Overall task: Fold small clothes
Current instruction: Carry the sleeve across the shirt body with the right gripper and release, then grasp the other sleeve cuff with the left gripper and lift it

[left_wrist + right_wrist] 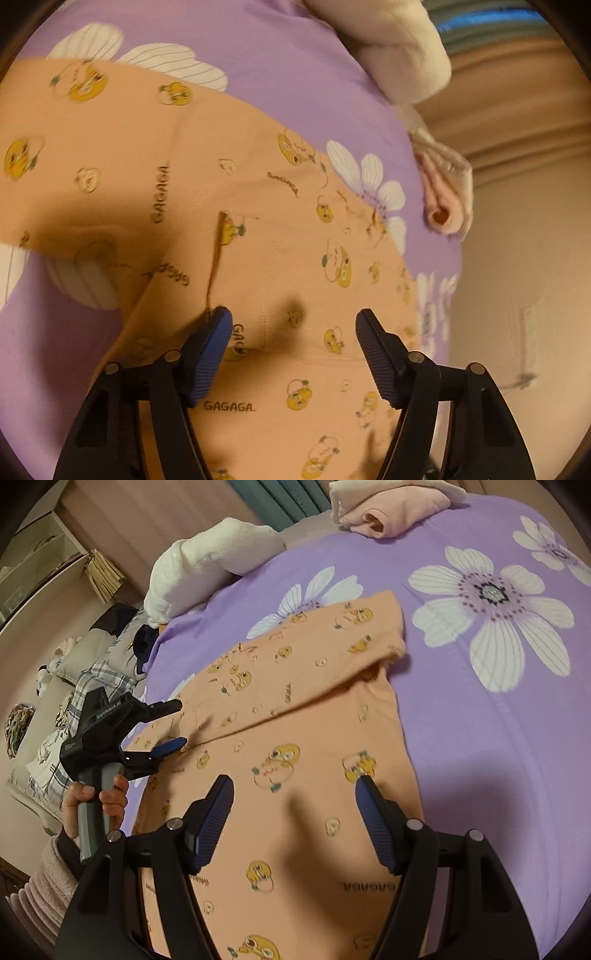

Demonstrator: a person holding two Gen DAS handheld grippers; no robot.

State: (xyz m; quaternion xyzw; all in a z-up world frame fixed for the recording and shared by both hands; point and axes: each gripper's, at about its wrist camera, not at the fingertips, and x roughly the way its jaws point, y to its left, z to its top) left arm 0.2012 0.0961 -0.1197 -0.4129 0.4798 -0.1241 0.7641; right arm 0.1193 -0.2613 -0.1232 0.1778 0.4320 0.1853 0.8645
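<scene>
The left gripper (293,325) has its blue-padded fingers (212,354) spread wide apart with nothing between them, hovering over the orange shirt (258,240). Just past its left pad a dark seam or fold edge runs away from the claw across the fabric, and "GAGAGA" lettering and yellow cartoon faces cover the cloth on every side of it. Beyond the shirt, ahead and to the right of the claw, lies the purple floral bedspread (288,62), with a rolled pink garment (443,206) at its far right edge and a cream folded cloth (399,51) further out.

The right gripper (294,790) is likewise spread open and grips nothing, held above the shirt's (303,746) lower body. Only this view shows the garment's layout: ahead of the claw a sleeve or upper part is folded diagonally across the body, its cuff pointing forward and right. It alone also shows the left gripper (177,723) from outside, to the claw's left, its fingers parted above the shirt's left edge; whether they touch the fabric I cannot tell. The left hand (96,801) grasps its grey handle. The bedspread (480,701) stretches right and ahead, the pink garment (388,520) and a white towel roll (207,565) lying at its far edge. Left of the bed, cluttered bedding (74,701) appears, which the left camera never shows.
</scene>
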